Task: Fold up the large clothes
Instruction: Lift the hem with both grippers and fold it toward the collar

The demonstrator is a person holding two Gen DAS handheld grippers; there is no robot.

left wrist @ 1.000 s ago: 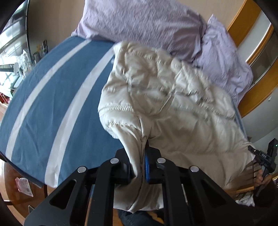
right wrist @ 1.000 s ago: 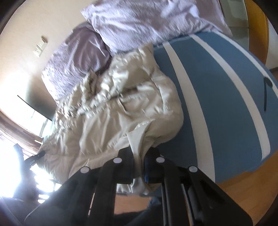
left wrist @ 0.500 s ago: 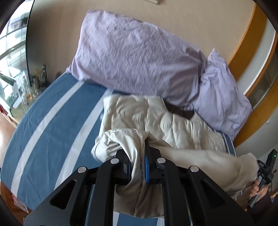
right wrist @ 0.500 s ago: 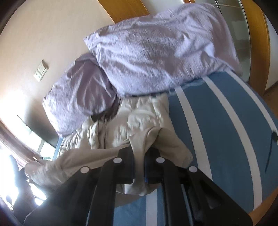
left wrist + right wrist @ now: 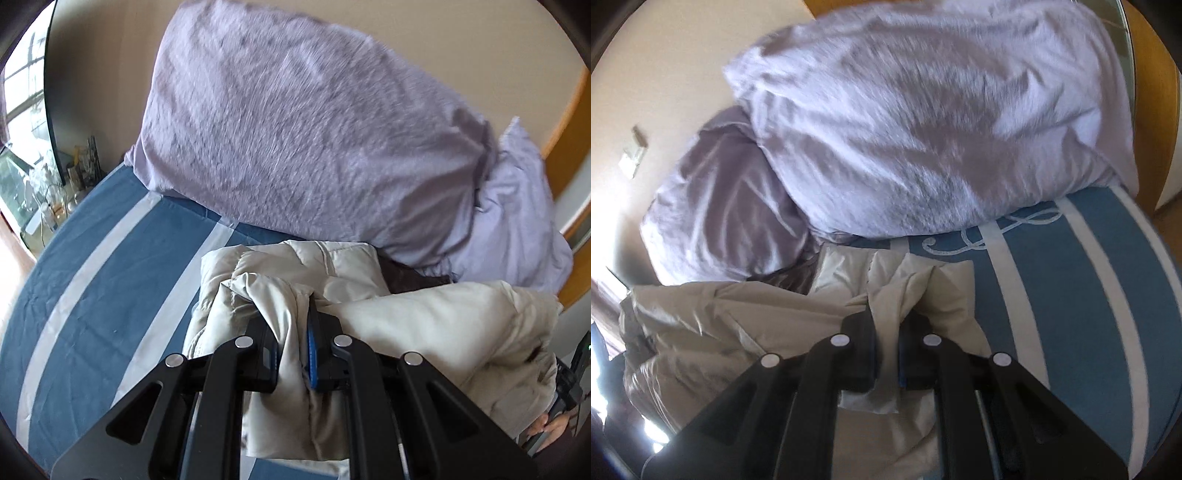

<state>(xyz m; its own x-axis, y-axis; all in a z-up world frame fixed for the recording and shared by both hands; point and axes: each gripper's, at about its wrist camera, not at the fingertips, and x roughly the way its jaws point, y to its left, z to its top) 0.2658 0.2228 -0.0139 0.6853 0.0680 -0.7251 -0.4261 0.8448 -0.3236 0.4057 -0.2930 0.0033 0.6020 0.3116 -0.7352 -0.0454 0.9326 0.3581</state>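
A cream quilted puffer jacket lies bunched on a blue bed cover with white stripes, close to the pillows. My left gripper is shut on a fold of the jacket's edge. In the right wrist view the same jacket spreads to the left, and my right gripper is shut on another fold of it. The held edges are doubled over the rest of the jacket. The fingertips are hidden in the fabric.
Two large lilac pillows lean on the beige wall at the head of the bed; they also show in the right wrist view. A bedside table with glassware stands left. A wooden frame stands right.
Both grippers carried the jacket's held edge forward toward the pillows, folding it over itself. The pillows now loom much closer and the spread jacket has collapsed into a shorter bundle.
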